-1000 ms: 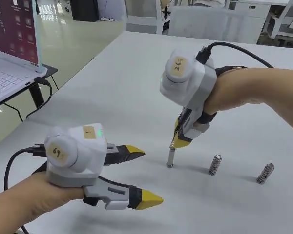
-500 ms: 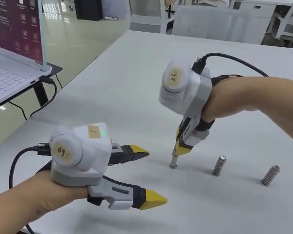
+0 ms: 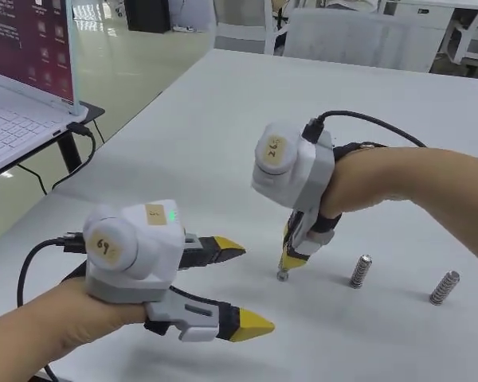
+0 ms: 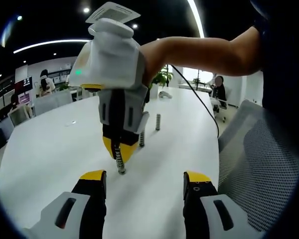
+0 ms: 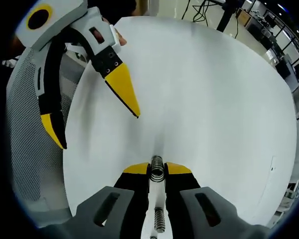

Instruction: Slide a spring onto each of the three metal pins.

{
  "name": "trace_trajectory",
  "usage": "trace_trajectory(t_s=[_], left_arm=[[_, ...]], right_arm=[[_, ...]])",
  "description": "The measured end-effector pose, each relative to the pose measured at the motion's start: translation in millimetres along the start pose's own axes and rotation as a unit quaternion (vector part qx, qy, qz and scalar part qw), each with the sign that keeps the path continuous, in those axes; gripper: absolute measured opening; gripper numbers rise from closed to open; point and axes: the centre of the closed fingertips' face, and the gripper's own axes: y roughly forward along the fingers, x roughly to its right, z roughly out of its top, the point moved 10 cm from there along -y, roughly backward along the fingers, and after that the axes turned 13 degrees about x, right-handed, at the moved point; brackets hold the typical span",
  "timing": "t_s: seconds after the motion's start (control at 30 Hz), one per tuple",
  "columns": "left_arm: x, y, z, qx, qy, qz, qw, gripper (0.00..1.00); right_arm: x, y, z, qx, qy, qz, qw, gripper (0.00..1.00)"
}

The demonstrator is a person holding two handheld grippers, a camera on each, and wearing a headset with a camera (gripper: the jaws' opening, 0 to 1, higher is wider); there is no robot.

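Observation:
My right gripper (image 3: 291,261) points straight down, shut on a small spring (image 4: 119,158) that sits over the nearest metal pin (image 3: 282,275); only the pin's base shows below the yellow tips. The spring (image 5: 157,167) stands pinched between the jaws in the right gripper view. To the right, two more pins carry springs: a middle one (image 3: 360,271) and a far one (image 3: 444,286), also seen as the middle spring (image 4: 142,139) and far spring (image 4: 158,122). My left gripper (image 3: 243,285) hovers open at the lower left, holding nothing, about a hand's width from the pin.
The white table (image 3: 223,127) stretches away behind the pins. A laptop (image 3: 20,72) stands on a side stand at the left with a cable (image 3: 80,159) hanging down. Chairs (image 3: 342,36) line the far end.
My right gripper has come down with the spring, so the bare pin shaft seen earlier is now covered to its base. The left gripper has barely moved.

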Motion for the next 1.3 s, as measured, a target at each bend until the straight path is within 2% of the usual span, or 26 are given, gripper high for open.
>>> trace_trajectory(t_s=[0.87, 1.3], left_arm=[[-1.2, -0.5, -2.0, -0.002, -0.001, -0.001, 1.0, 0.57], [0.3, 0.5, -0.9, -0.002, 0.001, -0.004, 1.0, 0.58]], right_arm=[[-7.2, 13.5, -9.3, 0.003, 0.013, -0.002, 0.9999, 0.1], [-9.0, 4.3, -13.5, 0.023, 0.021, -0.019, 0.9993, 0.2]])
